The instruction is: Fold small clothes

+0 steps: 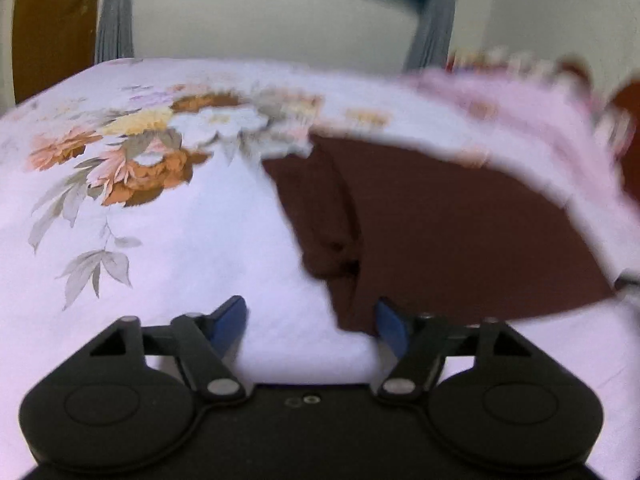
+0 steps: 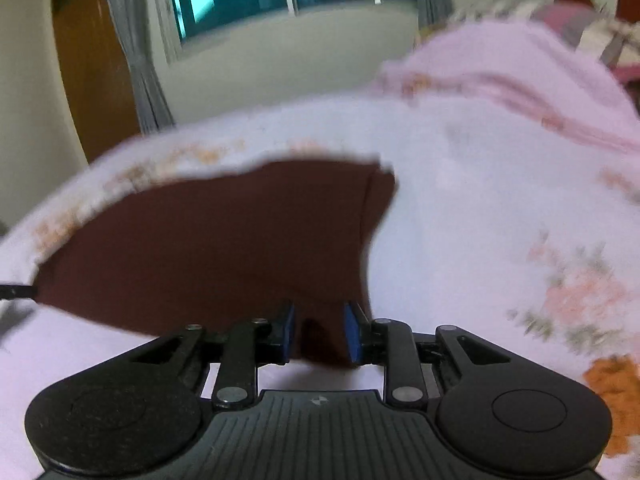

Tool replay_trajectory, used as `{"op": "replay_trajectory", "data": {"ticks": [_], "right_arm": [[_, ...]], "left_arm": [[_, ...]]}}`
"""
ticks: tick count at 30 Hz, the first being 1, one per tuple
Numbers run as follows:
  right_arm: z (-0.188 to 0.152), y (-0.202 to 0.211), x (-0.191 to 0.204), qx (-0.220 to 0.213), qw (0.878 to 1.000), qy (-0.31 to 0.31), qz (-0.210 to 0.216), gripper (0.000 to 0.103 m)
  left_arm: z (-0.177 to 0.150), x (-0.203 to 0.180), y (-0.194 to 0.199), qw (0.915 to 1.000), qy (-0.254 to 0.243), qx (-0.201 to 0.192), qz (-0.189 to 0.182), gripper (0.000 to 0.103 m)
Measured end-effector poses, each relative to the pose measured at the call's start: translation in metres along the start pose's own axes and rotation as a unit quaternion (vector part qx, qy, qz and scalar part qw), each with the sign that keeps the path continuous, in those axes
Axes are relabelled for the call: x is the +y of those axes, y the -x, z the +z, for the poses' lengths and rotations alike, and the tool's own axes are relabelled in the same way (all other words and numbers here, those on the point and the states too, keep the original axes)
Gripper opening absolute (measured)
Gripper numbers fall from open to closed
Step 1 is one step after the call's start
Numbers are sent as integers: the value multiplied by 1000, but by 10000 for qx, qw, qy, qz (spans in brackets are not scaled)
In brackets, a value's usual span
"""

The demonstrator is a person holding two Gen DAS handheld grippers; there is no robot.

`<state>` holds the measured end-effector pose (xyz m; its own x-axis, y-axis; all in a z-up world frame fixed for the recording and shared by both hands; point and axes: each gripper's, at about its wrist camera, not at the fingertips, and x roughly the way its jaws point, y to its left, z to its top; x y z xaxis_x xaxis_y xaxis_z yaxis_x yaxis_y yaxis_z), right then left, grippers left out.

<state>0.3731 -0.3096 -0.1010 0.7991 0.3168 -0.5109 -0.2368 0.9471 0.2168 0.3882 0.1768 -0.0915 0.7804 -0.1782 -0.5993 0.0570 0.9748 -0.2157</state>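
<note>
A dark maroon garment point(image 1: 440, 232) lies spread on a floral bedsheet point(image 1: 160, 216). My left gripper point(image 1: 312, 320) is open, just above the sheet at the garment's near left corner, and its right finger point(image 1: 390, 322) touches the cloth edge. In the right wrist view the same garment point(image 2: 208, 240) fills the middle. My right gripper point(image 2: 319, 332) has its jaws partly closed with the garment's near corner between the blue pads point(image 2: 352, 334). Both views are motion-blurred.
The bed's pale sheet point(image 2: 480, 200) has flower prints. A pink bundle of bedding point(image 2: 500, 64) lies at the far right. Behind the bed are a wall, a window with grey curtains point(image 2: 136, 52) and a brown door point(image 2: 92, 60).
</note>
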Motion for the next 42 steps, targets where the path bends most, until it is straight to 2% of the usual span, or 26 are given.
{"op": "replay_trajectory", "data": {"ticks": [2,3,4,5,8,11,13,15,17,21,23,24,27,29,30,32,35,37,40,42], "right_arm": [[2,20,-3,-179,9996,-189,113,27],[2,23,-3,-201,9991,-318,169,27],[2,26,-6,-223,9984,-469,207,27],[0,28,-6,-263,9976,-596,221,27],[-2,34,-10,-336,9949,-913,255,27],[-6,47,-14,-313,9941,-1025,164,27],[-11,51,-19,-306,9934,-1100,127,27],[-15,46,-24,-257,9930,-1148,71,27],[-19,45,-29,-211,9927,-1190,31,27],[-29,44,-35,-171,9923,-1230,-28,27],[-33,44,-35,-181,9921,-1241,-52,27],[-34,43,-34,-193,9923,-1223,-67,27],[-35,42,-30,-317,9938,-1052,-192,27],[-36,45,-26,-429,9944,-946,-175,27],[-35,46,-27,-462,9944,-938,-139,27],[-34,45,-33,-463,9937,-1016,-121,27],[-28,42,-48,-532,9901,-1184,-536,27],[-23,44,-66,-638,9847,-1422,-784,27],[-15,49,-87,-725,9769,-1218,-1597,27],[-13,52,-103,-683,9671,-1148,-2164,28]], "left_arm": [[7,10,3,9985,405,-104,-345,72],[12,17,0,9955,741,-110,-580,75],[17,23,-7,9919,1022,-83,-744,82],[22,30,-19,9866,1337,31,-931,83],[30,41,-51,9827,1577,259,-931,83],[37,59,-79,9747,1881,275,-1179,83],[43,74,-93,9628,2222,196,-1525,83],[48,85,-108,9534,2350,198,-1883,82],[54,91,-120,9480,2301,259,-2182,82],[65,90,-139,9466,1930,369,-2556,81],[67,88,-145,9431,1856,385,-2732,81],[69,87,-150,9399,1807,395,-2869,80],[67,87,-156,9307,1751,523,-3169,53],[64,88,-159,9250,1748,637,-3313,44],[62,86,-158,9242,1687,670,-3362,43],[63,82,-161,9333,1580,746,-3139,36],[68,72,-162,9442,1262,828,-2926,34],[68,71,-160,9530,1124,846,-2685,19],[71,64,-156,9614,973,795,-2447,12],[73,59,-151,9671,820,791,-2273,11]]}}
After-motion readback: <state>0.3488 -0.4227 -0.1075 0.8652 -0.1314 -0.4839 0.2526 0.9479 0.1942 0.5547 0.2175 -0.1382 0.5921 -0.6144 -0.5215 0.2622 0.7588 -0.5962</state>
